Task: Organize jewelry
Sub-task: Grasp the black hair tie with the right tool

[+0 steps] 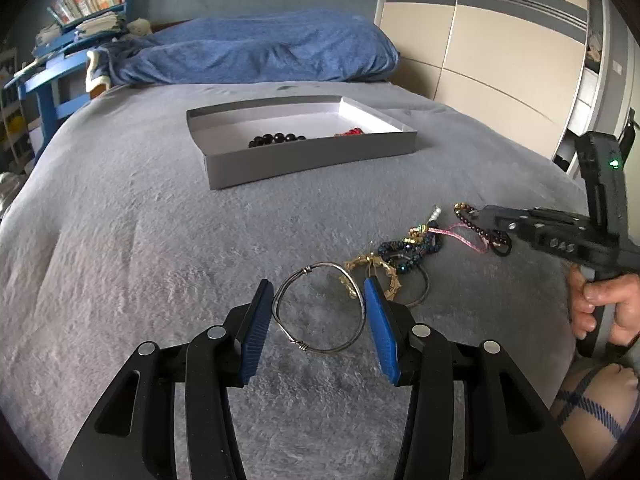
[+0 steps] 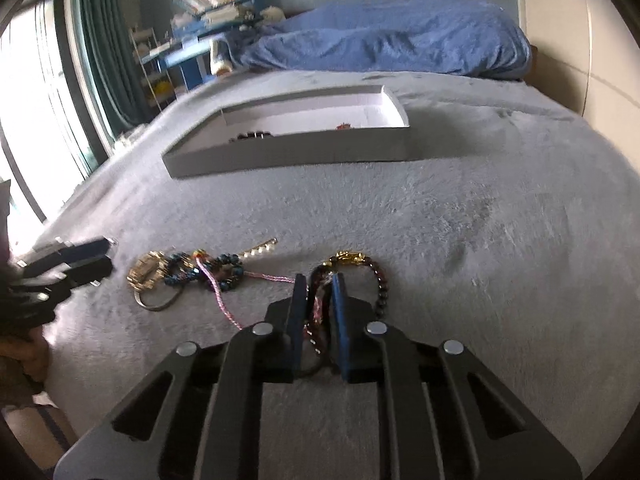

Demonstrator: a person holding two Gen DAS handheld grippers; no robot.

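Observation:
A grey shallow box (image 1: 308, 162) on the bed holds a black bead bracelet (image 1: 276, 139) and a red piece (image 1: 349, 132); the box also shows in the right wrist view (image 2: 288, 156). My left gripper (image 1: 318, 288) is open, its blue pads on either side of a silver wire bangle (image 1: 320, 344) lying on the blanket. A heap of gold and blue bead bracelets (image 1: 400, 252) lies just to the right. My right gripper (image 2: 319, 280) is shut on a dark red bead bracelet (image 2: 382, 286) with a gold charm, and pink cord (image 2: 224, 300) runs between its pads.
The grey blanket (image 1: 140, 240) covers the bed. A blue pillow (image 1: 260, 52) lies behind the box. A blue shelf unit (image 1: 60, 60) stands at the far left, wardrobe doors (image 1: 500, 60) at the right. The jewelry heap (image 2: 188, 272) lies left of my right gripper.

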